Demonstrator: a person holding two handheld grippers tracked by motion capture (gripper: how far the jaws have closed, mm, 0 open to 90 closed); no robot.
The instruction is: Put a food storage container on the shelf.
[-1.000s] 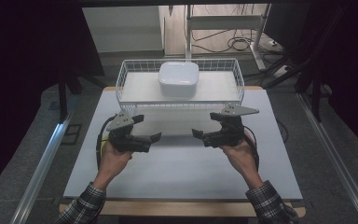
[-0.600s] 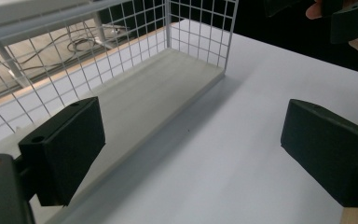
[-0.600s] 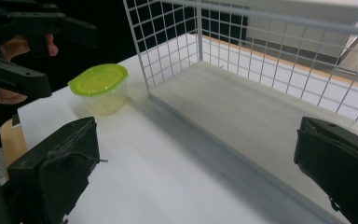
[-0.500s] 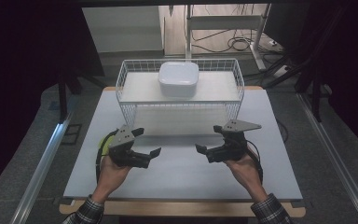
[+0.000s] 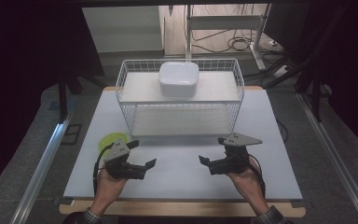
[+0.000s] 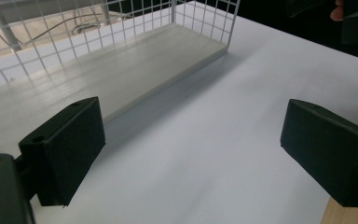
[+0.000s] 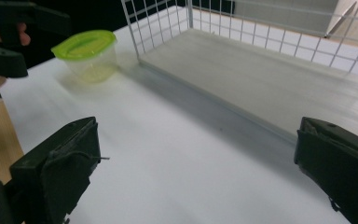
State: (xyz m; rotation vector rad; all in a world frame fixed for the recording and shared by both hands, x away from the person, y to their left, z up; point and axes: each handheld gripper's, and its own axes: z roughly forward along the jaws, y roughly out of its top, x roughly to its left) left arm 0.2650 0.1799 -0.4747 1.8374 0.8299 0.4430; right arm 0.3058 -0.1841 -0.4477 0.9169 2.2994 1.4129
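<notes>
Grippers are hovering over the table [image 5: 186, 186]: your left gripper [image 5: 142, 164] and right gripper [image 5: 210, 164] are both gaping wide, holding nothing.

Green-lidded container [image 5: 111, 140] near the desk's left edge partly hidden behind the left gripper [image 5: 140, 164] in the high view, wire basket [image 6: 121, 28] cut off by the left gripper view's top edge, wall mesh blurred.
</notes>
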